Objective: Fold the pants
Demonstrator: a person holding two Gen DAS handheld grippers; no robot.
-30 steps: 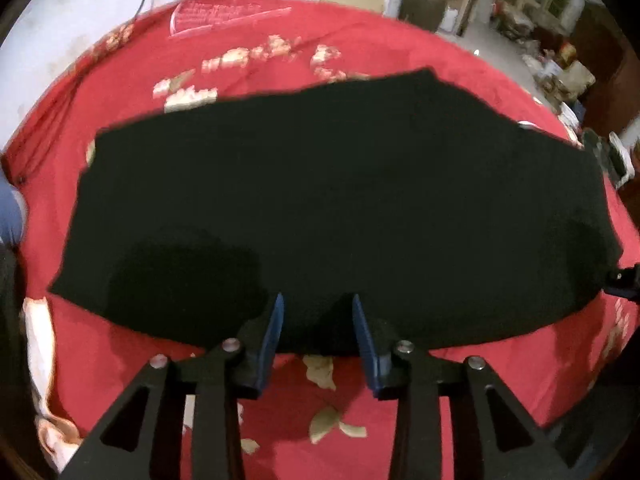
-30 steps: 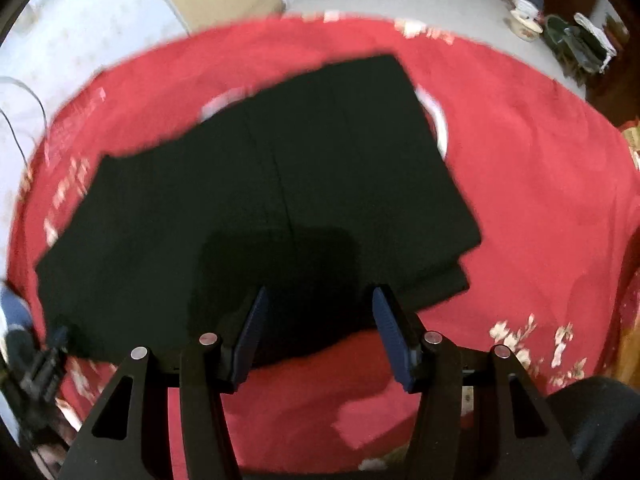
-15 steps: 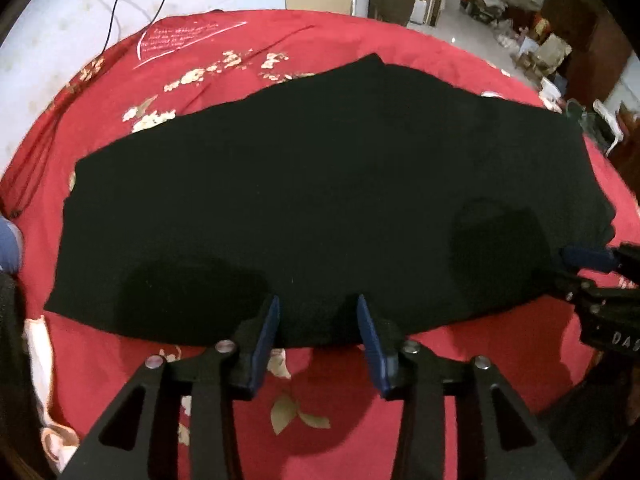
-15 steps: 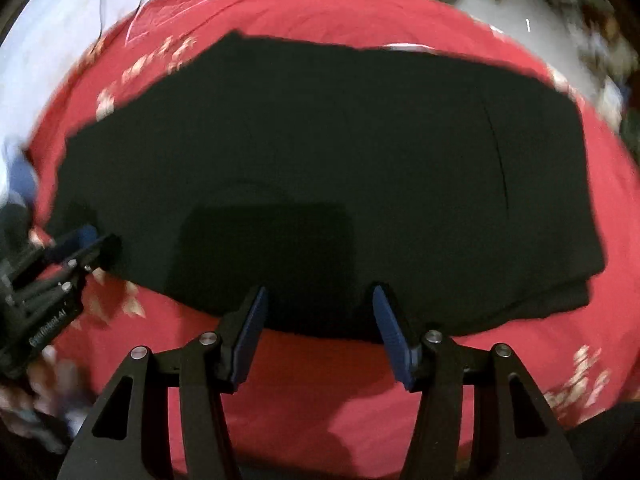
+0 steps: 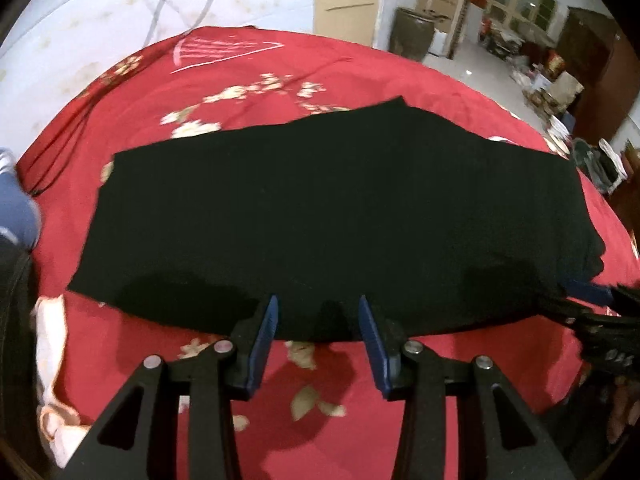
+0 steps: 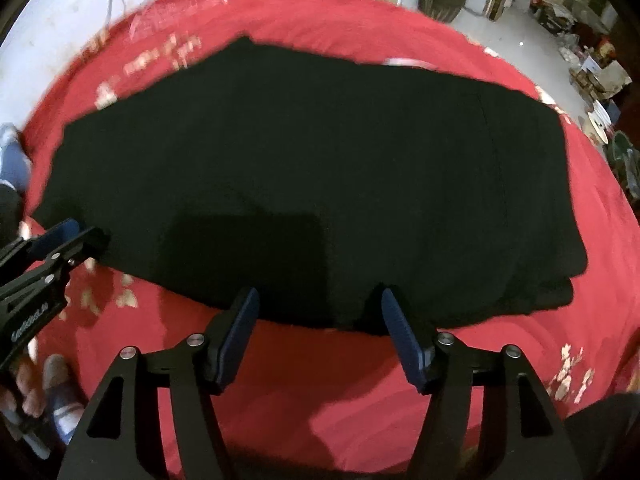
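Black pants [image 5: 320,208] lie flat, folded lengthwise, across a red flowered cloth [image 5: 240,76]. My left gripper [image 5: 317,304] hangs open over the pants' near edge, with only that edge below the gap. In the right wrist view the pants [image 6: 300,160] stretch from left to right, with a doubled layer at the right end. My right gripper [image 6: 319,294] is over the near edge too; its jaws are opening and no fabric is pinched. Each gripper shows in the other's view: the right gripper [image 5: 592,294] at the pants' right end, the left gripper [image 6: 64,232] at the left end.
A pale cloth [image 5: 48,360] lies at the red cloth's left edge. Beyond the far side are a white wall with cables [image 5: 168,0], a brown jar [image 5: 412,36] and cluttered furniture. A person's feet [image 6: 56,392] show at lower left in the right wrist view.
The right gripper swung round from the pants' end to their long near edge, and its jaws stand wider. It came into the left wrist view at the right. The left gripper's jaws widened slightly.
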